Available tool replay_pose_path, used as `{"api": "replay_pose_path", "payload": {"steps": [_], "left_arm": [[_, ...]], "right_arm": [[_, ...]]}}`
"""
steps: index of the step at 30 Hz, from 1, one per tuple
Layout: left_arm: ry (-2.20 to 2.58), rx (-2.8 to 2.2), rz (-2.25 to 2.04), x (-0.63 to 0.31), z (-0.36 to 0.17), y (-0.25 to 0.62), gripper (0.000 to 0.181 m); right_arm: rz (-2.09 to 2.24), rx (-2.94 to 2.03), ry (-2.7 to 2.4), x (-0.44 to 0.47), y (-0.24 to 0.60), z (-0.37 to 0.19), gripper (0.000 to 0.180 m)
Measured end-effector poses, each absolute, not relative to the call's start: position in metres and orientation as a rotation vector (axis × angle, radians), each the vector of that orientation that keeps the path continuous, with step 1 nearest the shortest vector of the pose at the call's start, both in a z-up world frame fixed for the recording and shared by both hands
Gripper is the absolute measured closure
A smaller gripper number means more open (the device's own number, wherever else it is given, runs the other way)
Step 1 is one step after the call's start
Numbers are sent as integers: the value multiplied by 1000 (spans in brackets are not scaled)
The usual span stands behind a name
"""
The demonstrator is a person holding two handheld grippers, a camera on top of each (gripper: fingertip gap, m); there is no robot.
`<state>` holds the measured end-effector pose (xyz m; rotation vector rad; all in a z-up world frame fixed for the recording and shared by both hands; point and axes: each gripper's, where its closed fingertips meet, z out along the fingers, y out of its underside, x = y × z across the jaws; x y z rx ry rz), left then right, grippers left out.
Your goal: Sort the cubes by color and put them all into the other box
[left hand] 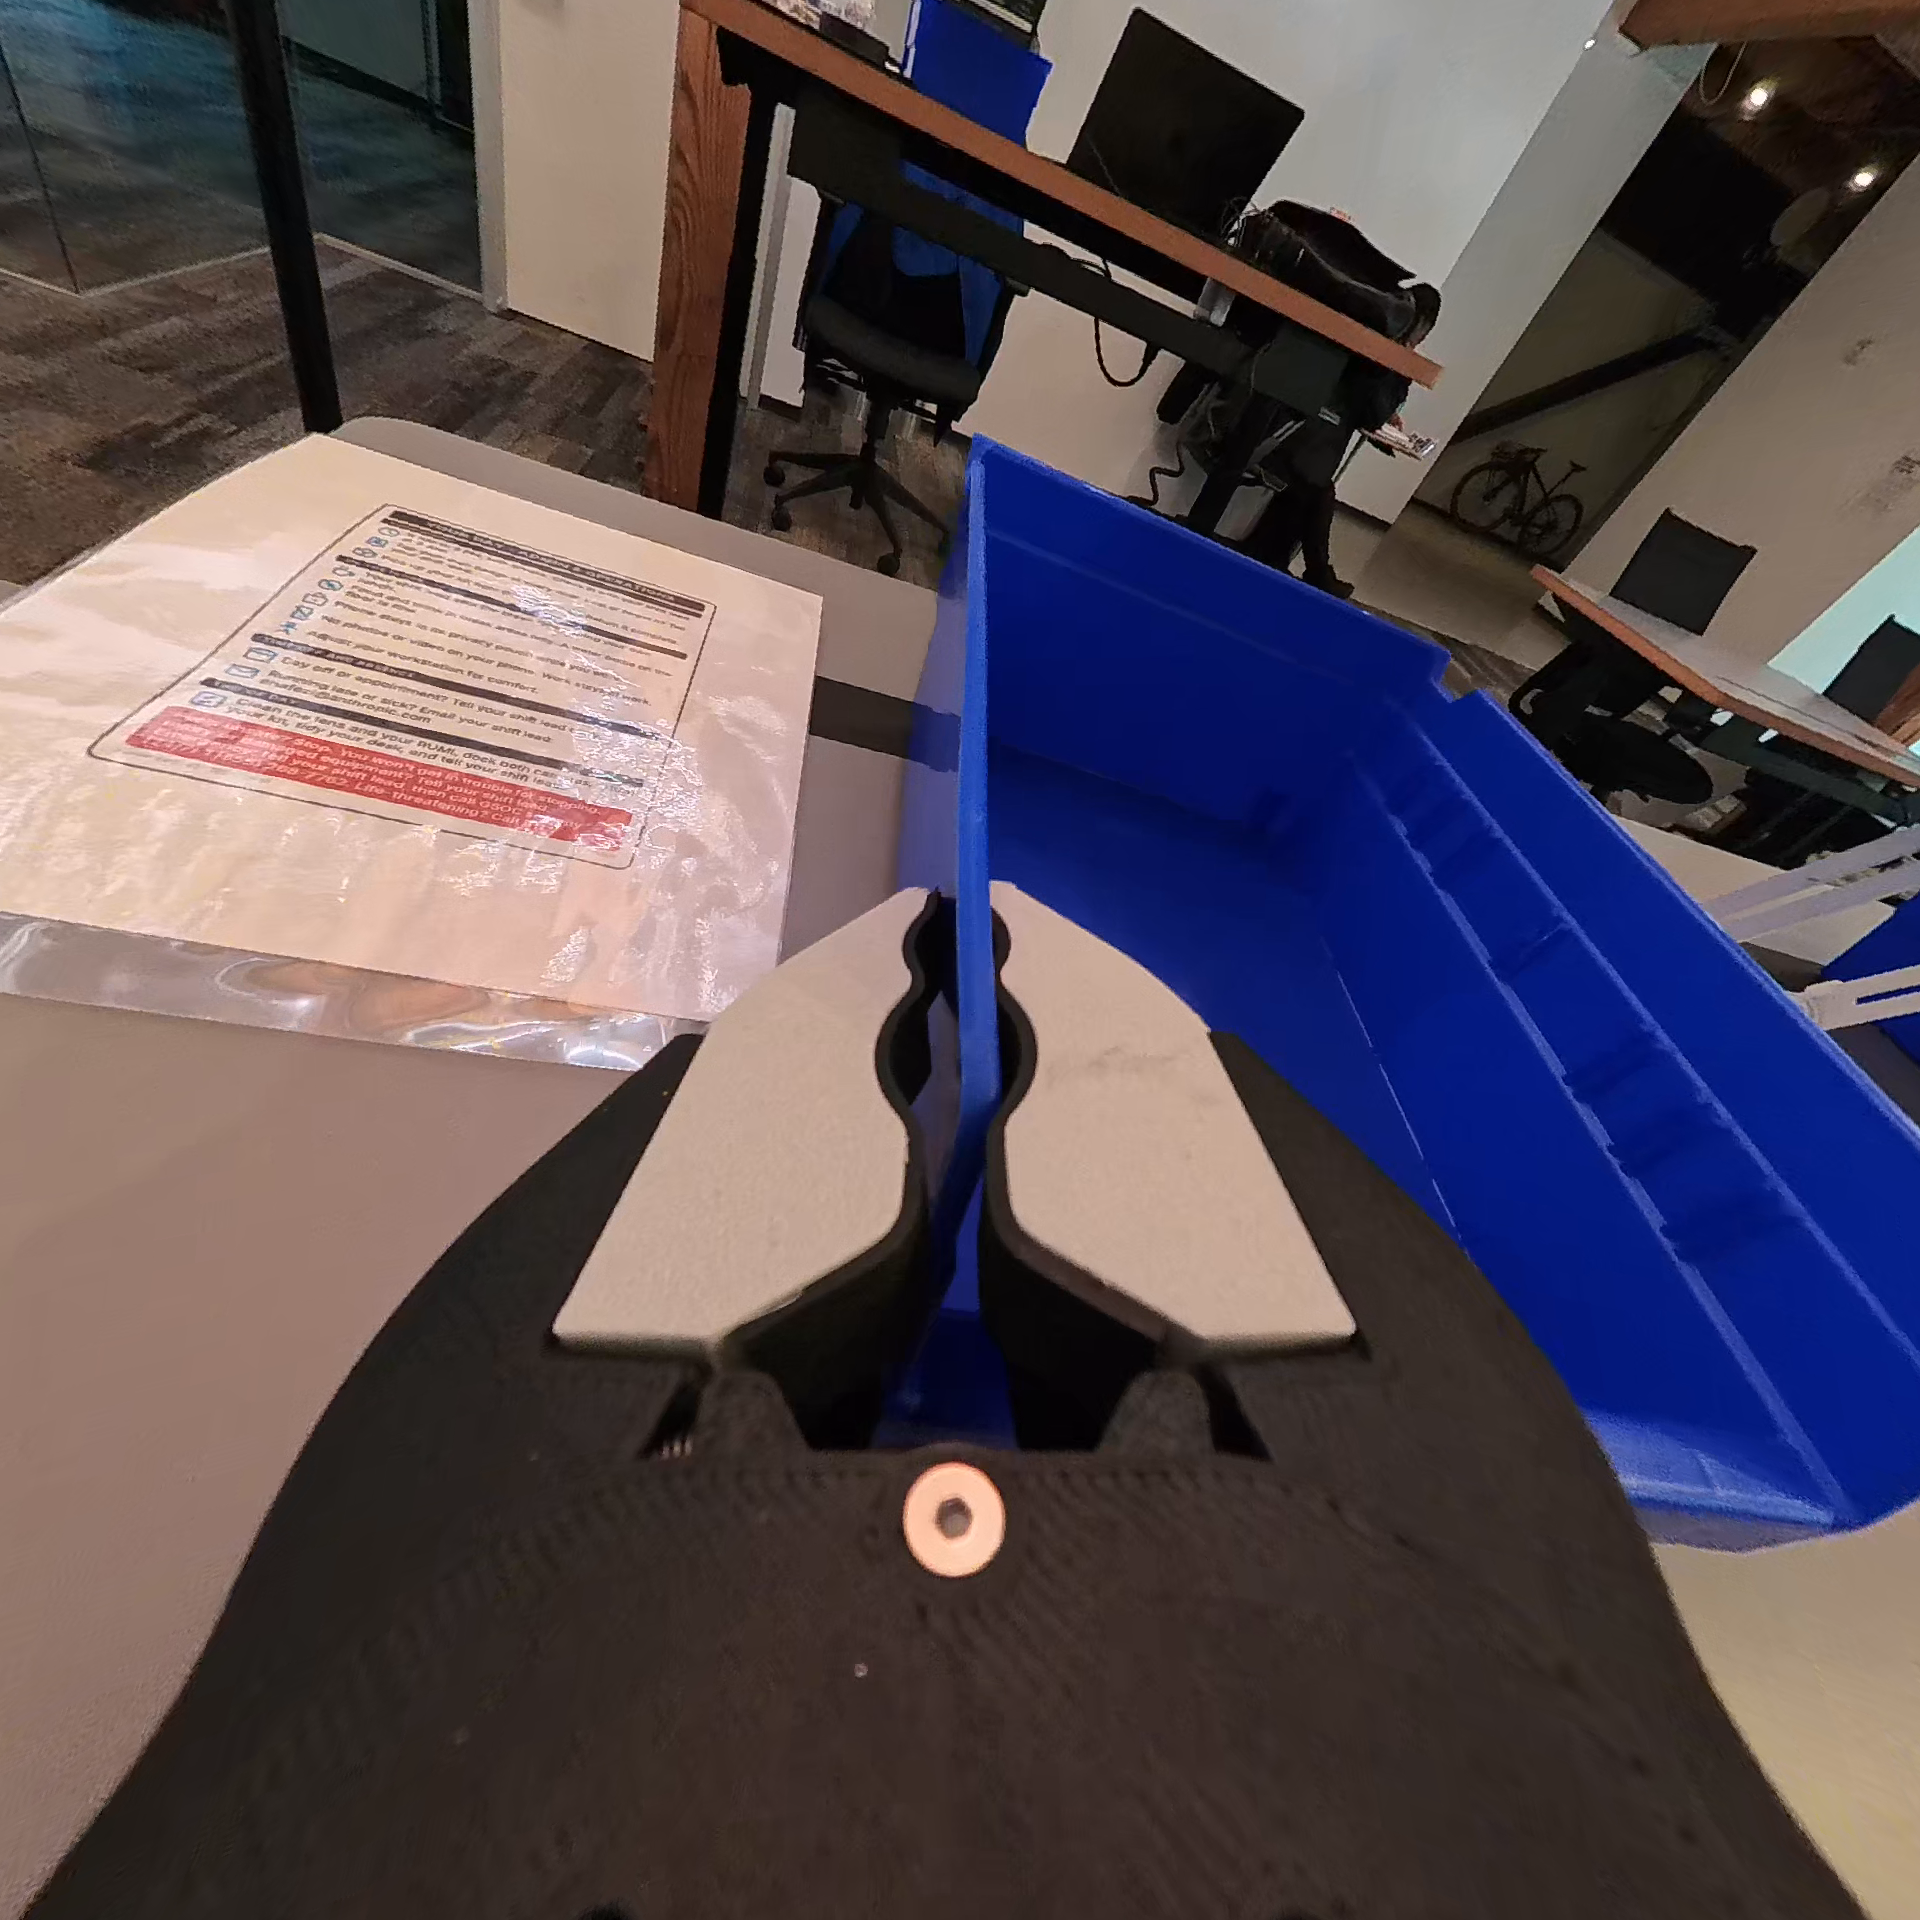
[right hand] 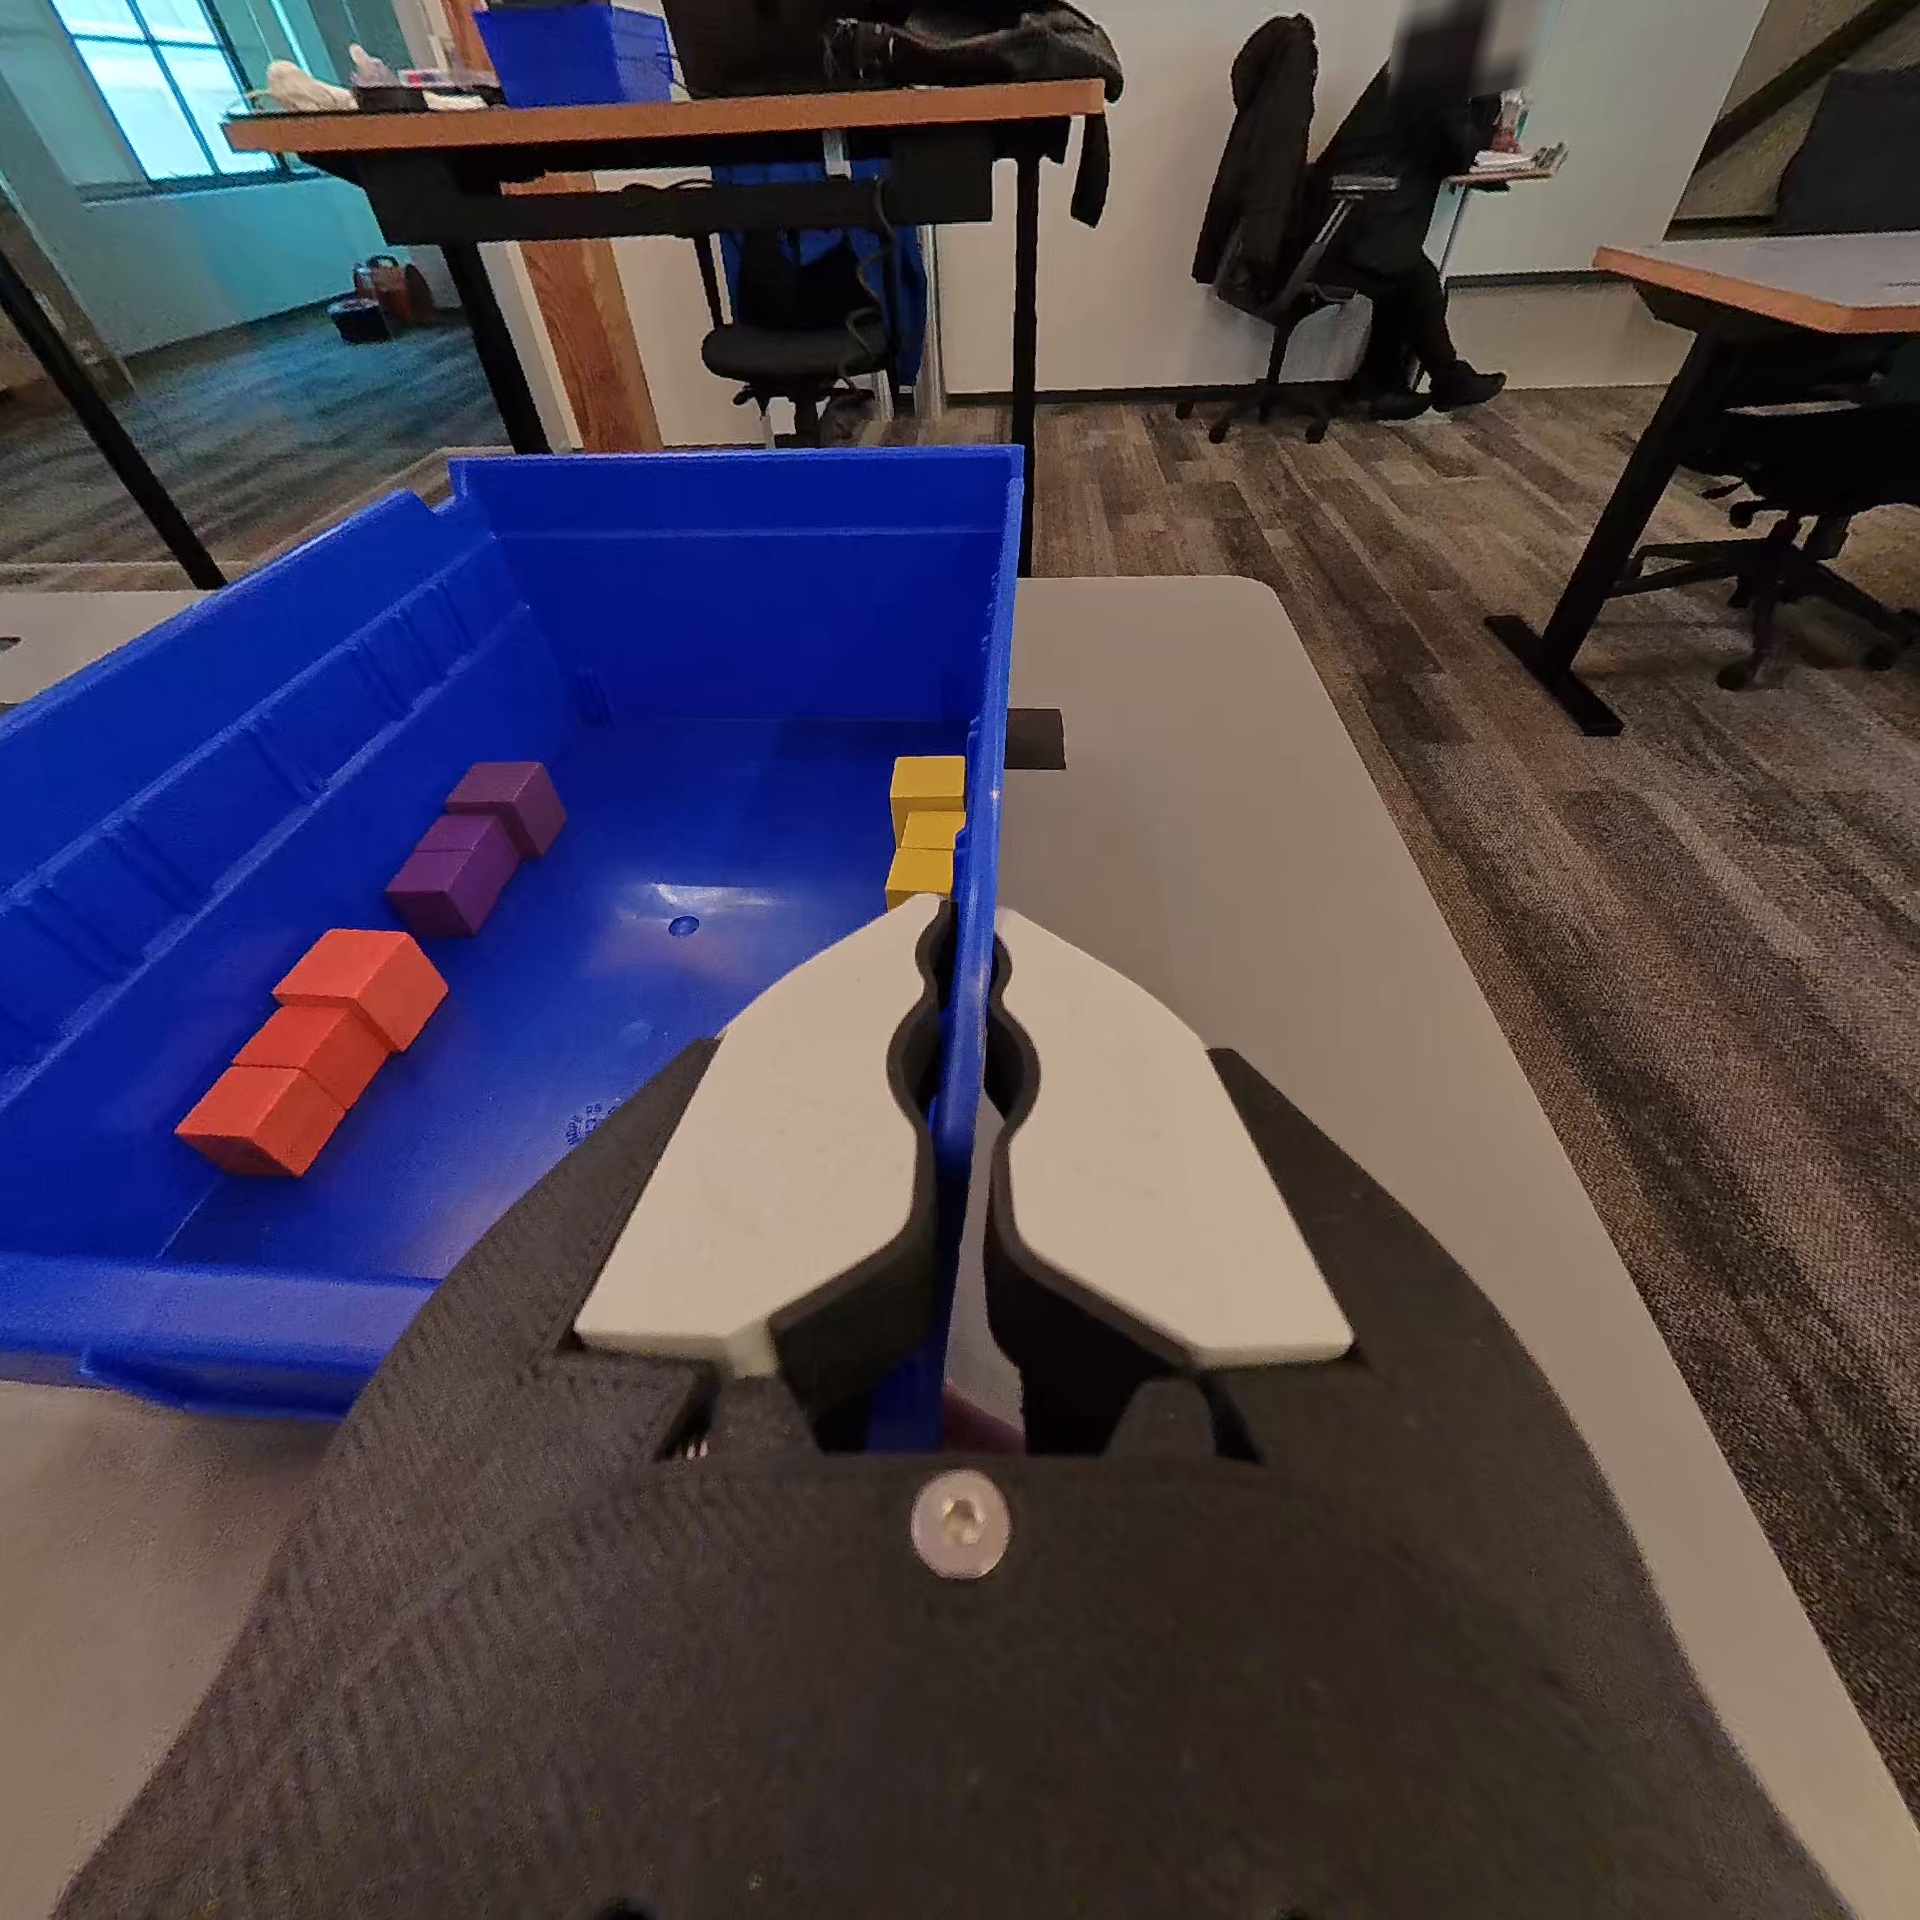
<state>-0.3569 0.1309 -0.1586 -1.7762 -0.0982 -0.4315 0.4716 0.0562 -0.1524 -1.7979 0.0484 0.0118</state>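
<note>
In the right wrist view a blue bin (right hand: 727, 582) holds three red cubes (right hand: 312, 1049) in a row, three purple cubes (right hand: 473, 847) in a row beyond them, and three yellow cubes (right hand: 925, 826) against its right wall. My right gripper (right hand: 971, 914) is shut on that right wall's rim. In the left wrist view my left gripper (left hand: 961, 904) is shut on the left wall of a blue bin (left hand: 1195, 675). The part of its inside that shows holds no cubes. I cannot tell if it is the same bin.
The bins rest on a grey table (right hand: 1195, 831) whose right edge is close to the bin (right hand: 1403, 831). A laminated sheet (left hand: 395, 707) lies left of the left bin. Part of another blue object (left hand: 1870, 966) shows at far right. Office desks and chairs stand beyond. Tip to tip, the grippers are about 85 centimeters apart.
</note>
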Motion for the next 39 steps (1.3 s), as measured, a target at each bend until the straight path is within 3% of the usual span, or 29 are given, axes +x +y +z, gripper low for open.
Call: {"api": "replay_pose_path", "payload": {"steps": [39], "left_arm": [[-176, -1638, -481, -381, -134, 99, 176]], "right_arm": [[-7, -1806, 63, 471, 28, -153, 177]]}}
